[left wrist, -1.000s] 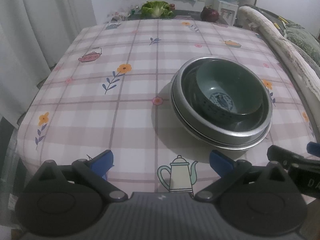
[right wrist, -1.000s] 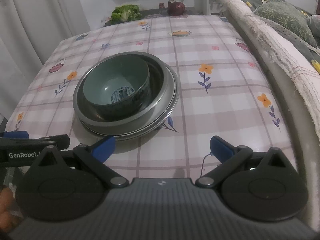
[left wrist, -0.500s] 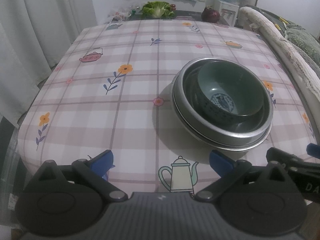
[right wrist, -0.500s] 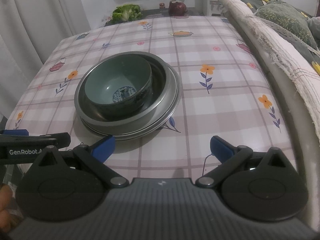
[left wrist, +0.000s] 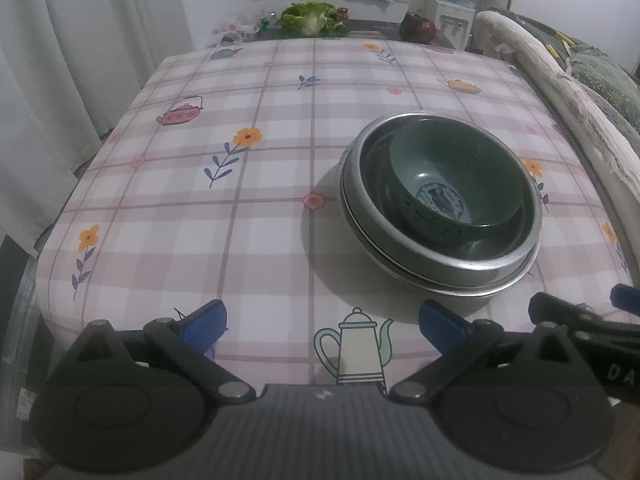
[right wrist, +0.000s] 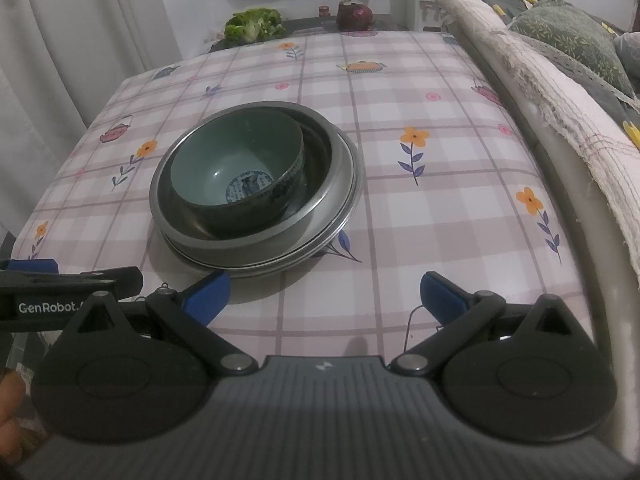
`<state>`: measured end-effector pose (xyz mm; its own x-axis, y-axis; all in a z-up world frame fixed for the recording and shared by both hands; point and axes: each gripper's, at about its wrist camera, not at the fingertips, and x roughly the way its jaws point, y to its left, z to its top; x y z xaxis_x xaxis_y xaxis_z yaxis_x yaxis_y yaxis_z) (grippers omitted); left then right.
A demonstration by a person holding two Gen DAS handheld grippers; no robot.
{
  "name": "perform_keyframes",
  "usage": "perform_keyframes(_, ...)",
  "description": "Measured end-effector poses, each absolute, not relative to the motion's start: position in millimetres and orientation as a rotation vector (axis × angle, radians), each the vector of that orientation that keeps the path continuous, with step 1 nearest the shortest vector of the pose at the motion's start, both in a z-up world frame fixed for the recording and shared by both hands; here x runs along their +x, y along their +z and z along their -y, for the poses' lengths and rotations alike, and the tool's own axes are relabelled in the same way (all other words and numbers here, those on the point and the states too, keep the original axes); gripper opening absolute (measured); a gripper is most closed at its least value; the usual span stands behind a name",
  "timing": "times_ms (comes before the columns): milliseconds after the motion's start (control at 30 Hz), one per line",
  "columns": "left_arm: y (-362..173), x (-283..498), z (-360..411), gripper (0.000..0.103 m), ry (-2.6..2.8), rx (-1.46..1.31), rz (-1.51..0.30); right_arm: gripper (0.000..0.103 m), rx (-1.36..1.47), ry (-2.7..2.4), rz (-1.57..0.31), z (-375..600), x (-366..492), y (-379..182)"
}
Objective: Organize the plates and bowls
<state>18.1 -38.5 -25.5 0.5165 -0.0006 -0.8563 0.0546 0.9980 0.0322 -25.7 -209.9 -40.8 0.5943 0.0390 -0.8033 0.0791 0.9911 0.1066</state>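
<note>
A dark green ceramic bowl (left wrist: 460, 188) with a blue pattern inside sits nested in a metal bowl (left wrist: 360, 196), which rests on a metal plate (left wrist: 516, 276). The stack stands on the checked tablecloth. It also shows in the right wrist view, with the green bowl (right wrist: 236, 172) leaning to the left inside the metal bowl (right wrist: 336, 176). My left gripper (left wrist: 322, 320) is open and empty near the table's front edge, left of the stack. My right gripper (right wrist: 324, 292) is open and empty, just in front of the stack.
A sofa edge with a fringed blanket (right wrist: 540, 92) runs along the table's right side. A lettuce (left wrist: 312, 18) and a dark red pot (left wrist: 418, 26) stand on a dark counter behind the table. White curtains (left wrist: 80, 60) hang on the left.
Both grippers have drawn back slightly from the stack and stay open. The stack has not moved.
</note>
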Motion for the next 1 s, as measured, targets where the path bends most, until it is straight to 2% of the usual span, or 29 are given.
perform_keyframes(1000,-25.6,16.7,41.7,0.103,-0.035,0.072,-1.032,0.102,0.144,-0.022,-0.940,212.0,-27.1,-43.2)
